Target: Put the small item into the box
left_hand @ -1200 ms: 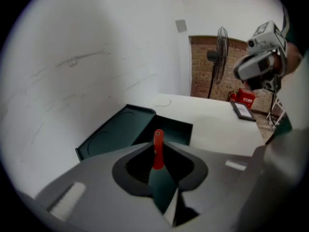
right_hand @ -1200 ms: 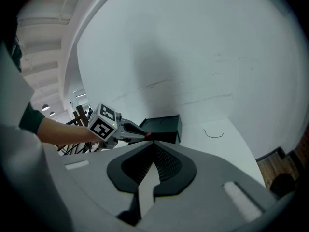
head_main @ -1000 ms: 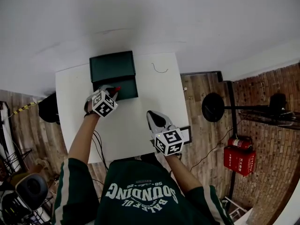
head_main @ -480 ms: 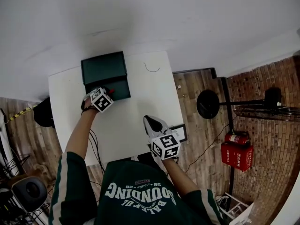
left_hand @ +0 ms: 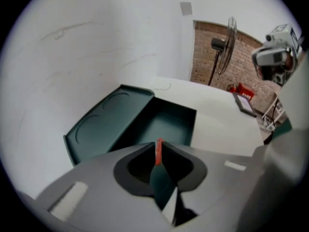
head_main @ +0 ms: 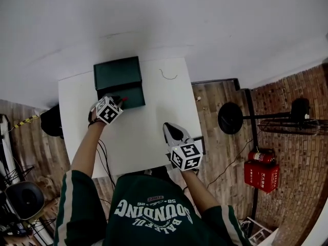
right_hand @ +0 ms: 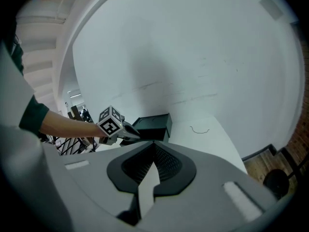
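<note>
Tabletop [head_main: 154, 132] unchanged; left gripper [head_main: 119, 101] still grips red item [left_hand: 158, 152].

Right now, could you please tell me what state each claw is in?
Left claw: closed on the red item.
Right claw: closed, holding nothing.

we see soft, even light with only faint shadows. in both gripper views the edges bend and the corners go black. the fingers [left_hand: 137, 168] and the small item [left_hand: 158, 152] between them look fuzzy; the box [left_hand: 164, 124] past them looks sharper.
</note>
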Action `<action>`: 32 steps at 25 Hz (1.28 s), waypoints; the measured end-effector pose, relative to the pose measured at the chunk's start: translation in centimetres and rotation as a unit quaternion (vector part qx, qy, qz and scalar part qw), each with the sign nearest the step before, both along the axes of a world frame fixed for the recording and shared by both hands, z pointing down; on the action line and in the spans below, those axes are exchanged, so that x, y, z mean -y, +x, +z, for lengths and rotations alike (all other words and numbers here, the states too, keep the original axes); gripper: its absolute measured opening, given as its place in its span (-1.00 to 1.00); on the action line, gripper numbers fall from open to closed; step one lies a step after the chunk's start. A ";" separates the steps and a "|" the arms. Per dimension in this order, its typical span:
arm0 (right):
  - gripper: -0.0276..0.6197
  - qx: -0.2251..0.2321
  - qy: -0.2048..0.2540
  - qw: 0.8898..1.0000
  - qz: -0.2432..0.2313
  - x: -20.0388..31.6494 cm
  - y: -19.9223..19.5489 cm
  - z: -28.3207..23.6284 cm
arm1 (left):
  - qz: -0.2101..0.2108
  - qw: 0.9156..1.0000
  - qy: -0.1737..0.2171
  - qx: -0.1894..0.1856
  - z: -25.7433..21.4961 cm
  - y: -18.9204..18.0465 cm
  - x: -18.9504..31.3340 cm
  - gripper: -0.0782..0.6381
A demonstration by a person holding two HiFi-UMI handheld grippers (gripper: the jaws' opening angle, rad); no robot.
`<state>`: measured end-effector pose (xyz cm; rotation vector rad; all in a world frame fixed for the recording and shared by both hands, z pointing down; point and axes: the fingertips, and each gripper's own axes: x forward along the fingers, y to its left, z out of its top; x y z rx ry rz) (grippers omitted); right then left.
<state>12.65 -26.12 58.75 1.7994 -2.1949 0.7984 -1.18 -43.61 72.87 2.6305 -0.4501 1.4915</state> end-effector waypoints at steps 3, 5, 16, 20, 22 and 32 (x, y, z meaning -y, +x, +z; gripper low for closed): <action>-0.91 0.004 0.023 1.000 -0.012 0.5 -0.5 -1.2 | -0.024 0.999 0.019 -0.033 -2.9 -0.9 -1.3 -0.63; -0.91 0.000 0.035 0.999 -0.019 0.9 -0.8 -2.0 | -0.043 0.997 0.030 -0.053 -4.8 -1.7 -2.2 -0.64; -0.91 -0.020 0.100 0.992 -0.080 3.0 -3.7 -6.0 | -0.154 0.969 0.079 -0.174 -14.3 -5.5 -9.1 -0.64; -0.91 -0.025 0.118 0.988 -0.100 3.2 -4.4 -7.4 | -0.188 0.950 0.109 -0.223 -17.1 -6.3 -11.2 -0.64; -0.91 -0.033 0.130 0.986 -0.097 3.2 -4.5 -8.3 | -0.203 0.939 0.127 -0.245 -18.8 -6.9 -11.9 -0.64; -0.94 -0.048 0.162 0.979 -0.117 2.2 -5.3 -10.8 | -0.244 0.909 0.151 -0.303 -22.0 -8.2 -14.3 -0.64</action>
